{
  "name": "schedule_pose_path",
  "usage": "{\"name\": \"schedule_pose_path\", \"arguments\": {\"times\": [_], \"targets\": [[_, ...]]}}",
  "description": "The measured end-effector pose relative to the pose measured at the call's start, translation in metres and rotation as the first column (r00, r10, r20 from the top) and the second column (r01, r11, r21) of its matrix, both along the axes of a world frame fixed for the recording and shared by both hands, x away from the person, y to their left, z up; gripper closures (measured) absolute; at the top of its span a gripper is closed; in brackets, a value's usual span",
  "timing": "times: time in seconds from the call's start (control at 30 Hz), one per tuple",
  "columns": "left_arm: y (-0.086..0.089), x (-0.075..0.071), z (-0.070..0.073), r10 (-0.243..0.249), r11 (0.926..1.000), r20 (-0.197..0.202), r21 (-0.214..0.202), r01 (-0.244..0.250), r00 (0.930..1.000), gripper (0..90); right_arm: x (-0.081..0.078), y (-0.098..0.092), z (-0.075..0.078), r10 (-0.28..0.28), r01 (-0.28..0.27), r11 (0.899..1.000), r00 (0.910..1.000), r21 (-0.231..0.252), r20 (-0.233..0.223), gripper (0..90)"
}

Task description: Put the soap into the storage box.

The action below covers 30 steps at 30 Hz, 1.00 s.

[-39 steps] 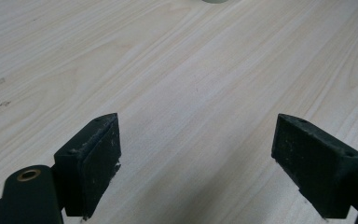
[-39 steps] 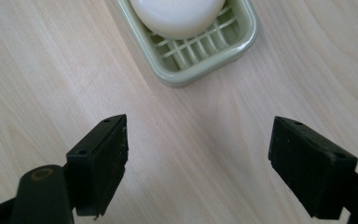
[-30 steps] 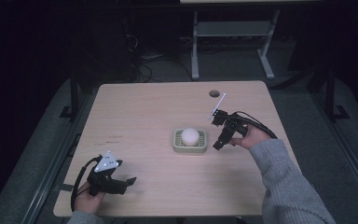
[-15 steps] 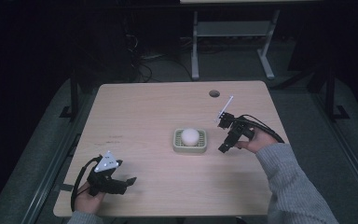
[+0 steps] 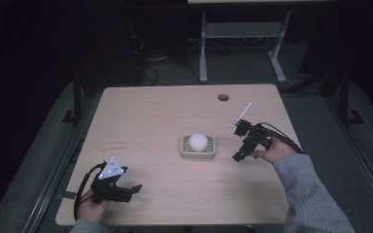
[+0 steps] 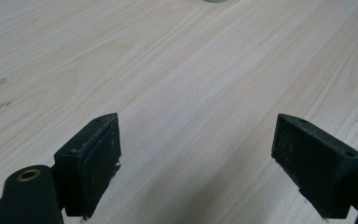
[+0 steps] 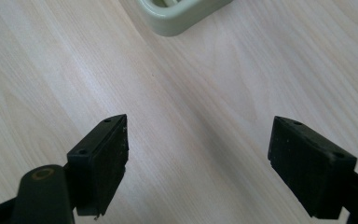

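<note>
Likely reach step: right gripper (image 5: 237,156), jaws spread and empty, sits right of dish (image 5: 198,153) with ball (image 5: 197,142) at frame centre; next, close in on ball; left gripper (image 5: 135,187), also spread, idles lower left.

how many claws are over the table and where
2. The left claw sits low at the near left part of the table, jaws apart. The right claw is at the right, beside the green dish holding the white ball, jaws apart too.

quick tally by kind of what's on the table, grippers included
grippers: 2, left gripper and right gripper, both open
green dish: 1
white ball in the dish: 1
total: 4
</note>
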<state>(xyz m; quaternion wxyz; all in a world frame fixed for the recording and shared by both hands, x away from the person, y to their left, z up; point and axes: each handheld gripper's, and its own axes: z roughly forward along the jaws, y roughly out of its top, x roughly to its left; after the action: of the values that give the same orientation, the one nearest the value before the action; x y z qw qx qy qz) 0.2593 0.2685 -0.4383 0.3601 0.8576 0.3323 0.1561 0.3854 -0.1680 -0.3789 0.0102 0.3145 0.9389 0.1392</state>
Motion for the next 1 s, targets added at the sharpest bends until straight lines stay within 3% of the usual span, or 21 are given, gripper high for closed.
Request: {"name": "schedule_pose_path", "arguments": {"times": [1.0], "targets": [[0.000, 0.000, -0.001, 0.000, 1.0000, -0.004, 0.002, 0.000, 1.0000, 15.3, -0.033, -0.058, -0.015, -0.098, 0.098, 0.995, 0.9952, 0.009, -0.002, 20.3]]}}
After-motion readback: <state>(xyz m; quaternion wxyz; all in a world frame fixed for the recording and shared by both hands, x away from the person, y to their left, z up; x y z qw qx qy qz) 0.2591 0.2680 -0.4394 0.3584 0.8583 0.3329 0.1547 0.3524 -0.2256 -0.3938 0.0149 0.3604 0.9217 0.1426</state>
